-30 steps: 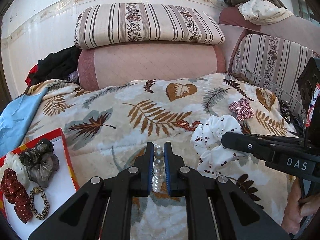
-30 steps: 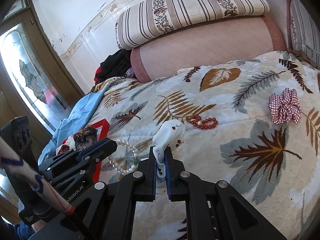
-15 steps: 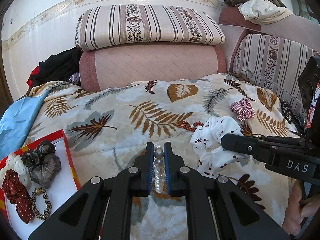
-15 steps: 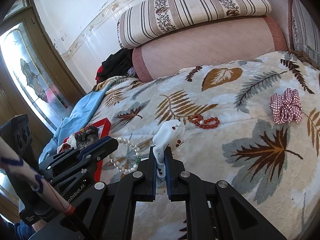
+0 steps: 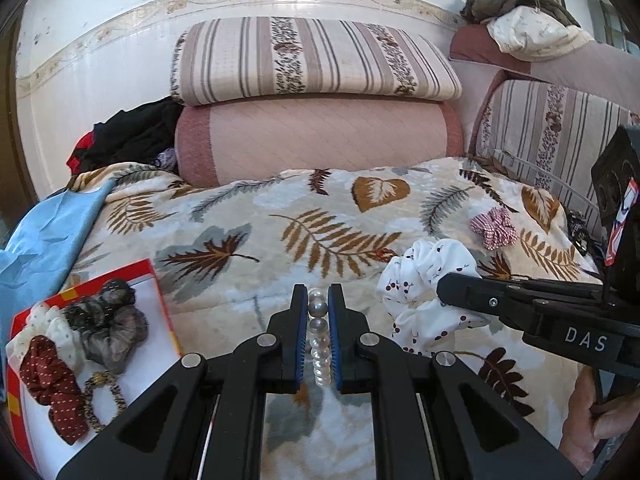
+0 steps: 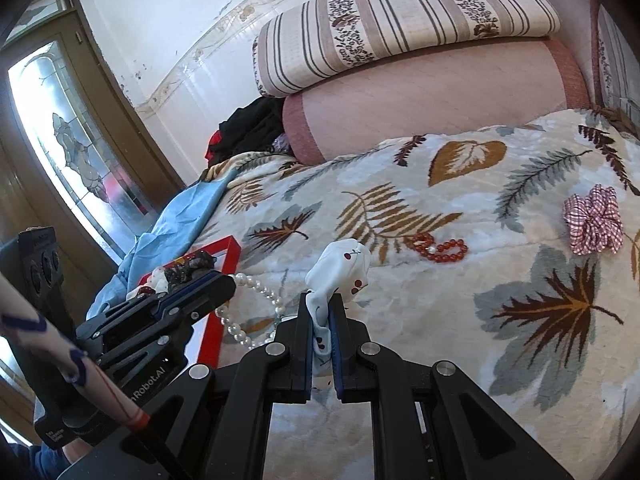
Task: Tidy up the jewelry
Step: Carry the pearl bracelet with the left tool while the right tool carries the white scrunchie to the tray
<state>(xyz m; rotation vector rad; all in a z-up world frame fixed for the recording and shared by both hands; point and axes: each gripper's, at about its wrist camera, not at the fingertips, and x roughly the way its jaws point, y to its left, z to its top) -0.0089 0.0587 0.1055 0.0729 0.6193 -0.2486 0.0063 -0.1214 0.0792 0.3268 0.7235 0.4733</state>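
Observation:
My left gripper is shut on a white pearl bracelet, held above the leaf-print blanket; the bracelet also hangs from it in the right wrist view. My right gripper is shut on a white scrunchie with red cherries, also seen in the left wrist view. A red-rimmed white tray at the lower left holds several scrunchies. A red bead bracelet and a red checked scrunchie lie on the blanket.
Striped and pink cushions stand at the back of the bed. A blue cloth lies at the left edge beside the tray. Dark clothes are piled at the back left. A door with patterned glass is at the left.
Both grippers have drifted slightly with their loads; the view shifts a little so the tray and its scrunchies sit more to the right. Grips are unchanged.

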